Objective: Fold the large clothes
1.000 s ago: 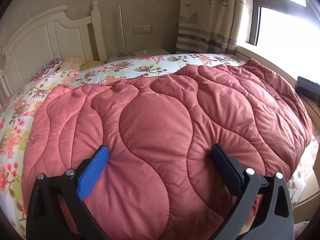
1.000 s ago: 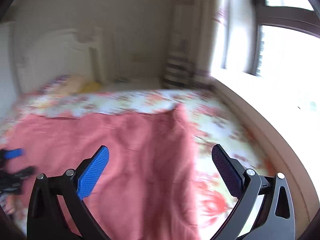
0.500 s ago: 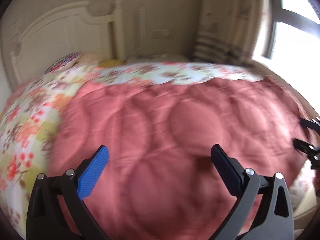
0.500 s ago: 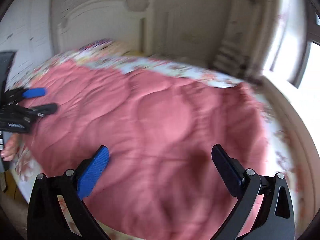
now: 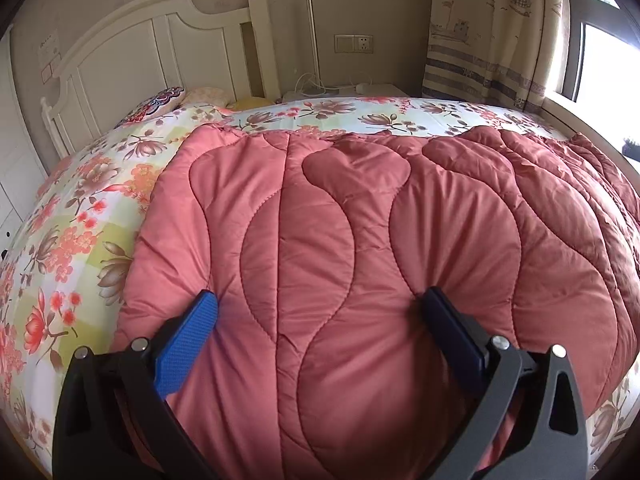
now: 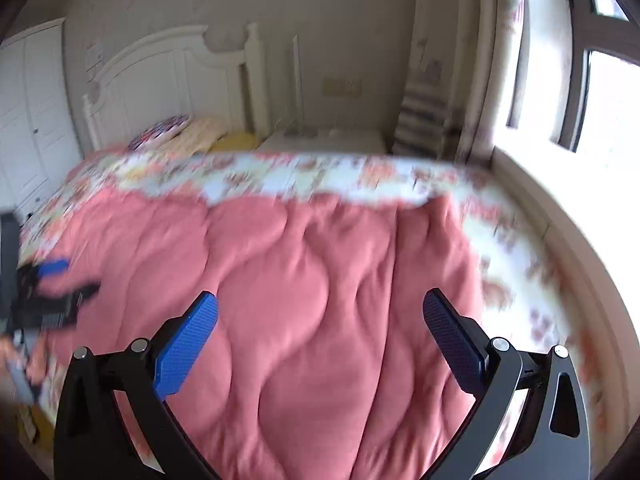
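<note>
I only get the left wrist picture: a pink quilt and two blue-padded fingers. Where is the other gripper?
Observer: Its own camera shows the right gripper wide open over the pink quilt, with nothing between its fingers.
Visitor: Can that camera see mine?
Observer: Yes. The left gripper shows near the quilt's left edge, blurred, fingers apart.
Visitor: What lies past the quilt on the window side?
Observer: A strip of floral sheet lies uncovered beside the quilt's right edge.

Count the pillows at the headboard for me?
3: a patterned pillow leftmost, a pale one beside it, a yellow one nearest the nightstand. More may be hidden.
</note>
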Available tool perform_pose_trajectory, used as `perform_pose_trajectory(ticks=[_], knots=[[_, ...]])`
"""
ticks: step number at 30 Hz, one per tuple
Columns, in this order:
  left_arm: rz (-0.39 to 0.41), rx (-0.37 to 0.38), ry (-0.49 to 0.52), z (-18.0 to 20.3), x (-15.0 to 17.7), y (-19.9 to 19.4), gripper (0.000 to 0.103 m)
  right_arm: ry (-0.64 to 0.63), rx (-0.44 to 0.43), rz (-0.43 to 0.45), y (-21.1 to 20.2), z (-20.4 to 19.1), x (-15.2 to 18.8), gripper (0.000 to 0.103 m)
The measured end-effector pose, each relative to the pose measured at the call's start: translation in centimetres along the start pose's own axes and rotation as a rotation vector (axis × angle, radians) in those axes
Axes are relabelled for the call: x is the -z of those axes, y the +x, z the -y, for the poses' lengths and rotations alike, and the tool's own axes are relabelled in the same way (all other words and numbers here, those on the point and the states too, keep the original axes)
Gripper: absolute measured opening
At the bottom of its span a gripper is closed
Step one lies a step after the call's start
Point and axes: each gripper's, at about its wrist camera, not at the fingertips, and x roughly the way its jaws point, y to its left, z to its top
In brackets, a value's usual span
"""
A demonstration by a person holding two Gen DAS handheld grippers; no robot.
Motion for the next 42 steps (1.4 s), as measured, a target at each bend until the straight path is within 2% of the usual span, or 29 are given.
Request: perform_pose_trajectory(ticks=[3,5,7,8,9,10,12,14,16,19,21,23,24,25,26,27,29,36,37,39,40,42], knots=[[0.003,0.006,-0.001,-0.2,0.1,0.0,0.101,-0.018,0.040,0.003,2.7,-0.5,-3.3,0.098],[0.005,0.007,-0.003,-0.2,0.1,0.1,0.101,0.020,0.044,-0.053,6.0,0.1,-4.8,0.098],[0.007,0.014,-0.006,-0.3,0.1,0.1,0.101,0.047,0.061,-0.137,9.3,0.6,-4.7,0.098],[0.006,0.017,-0.009,-0.4,0.1,0.0,0.101,0.059,0.120,-0.251,12.5,1.2,-3.7,0.098],[0.000,0.023,-0.012,-0.5,0.0,0.0,0.101,0.085,0.123,-0.317,14.4,1.7,-2.7,0.098],[-0.019,0.028,-0.014,-0.6,-0.3,-0.2,0.101,0.136,0.074,-0.312,15.0,2.4,-2.2,0.099],[-0.030,0.053,-0.023,-0.6,-1.3,-1.0,0.100,0.155,0.061,-0.302,14.9,2.8,-2.2,0.099],[0.049,0.136,-0.007,-0.5,-3.4,-2.9,0.100,0.137,0.077,-0.299,14.9,2.7,-2.2,0.099],[0.186,0.129,0.046,0.0,-6.5,-5.0,0.101,0.126,0.087,-0.299,14.9,2.5,-2.2,0.099],[0.266,0.122,0.092,0.6,-10.5,-4.4,0.101,0.130,0.082,-0.299,14.9,2.5,-2.2,0.099],[0.219,0.106,0.086,0.5,-12.6,-1.2,0.101,0.129,0.083,-0.299,14.9,2.2,-2.3,0.099],[0.103,0.078,0.072,0.2,-13.4,4.1,0.101,0.132,0.079,-0.299,14.9,2.4,-2.3,0.099],[0.022,0.060,0.065,0.0,-13.0,7.2,0.101,0.134,0.077,-0.299,14.9,2.4,-2.2,0.099],[-0.097,0.049,0.040,-0.3,-12.0,11.0,0.101,0.137,0.074,-0.299,14.9,2.5,-2.2,0.099],[-0.169,0.084,0.003,-0.9,-11.4,12.9,0.101,0.139,0.071,-0.299,14.9,2.5,-2.1,0.099],[-0.164,0.107,-0.029,-1.4,-11.5,12.8,0.101,0.142,0.069,-0.298,15.0,2.5,-2.0,0.099],[-0.134,0.097,-0.040,-1.6,-11.6,12.1,0.101,0.149,0.061,-0.294,15.0,2.6,-1.9,0.099],[-0.149,0.092,-0.028,-1.4,-11.4,12.2,0.101,0.162,0.048,-0.290,14.4,2.8,-2.2,0.098],[-0.148,0.091,-0.027,-1.4,-11.3,12.1,0.101,0.167,0.060,-0.283,13.6,2.6,-2.4,0.098],[-0.149,0.088,-0.024,-1.5,-11.3,12.1,0.101,0.153,-0.023,-0.202,9.9,1.0,-2.9,0.098],[-0.149,0.088,-0.025,-1.6,-11.3,12.1,0.101,0.107,-0.088,-0.155,7.7,-0.4,-3.1,0.098],[-0.149,0.090,-0.025,-1.5,-11.4,12.3,0.101,-0.016,-0.118,-0.094,4.7,-3.5,-2.9,0.098]])
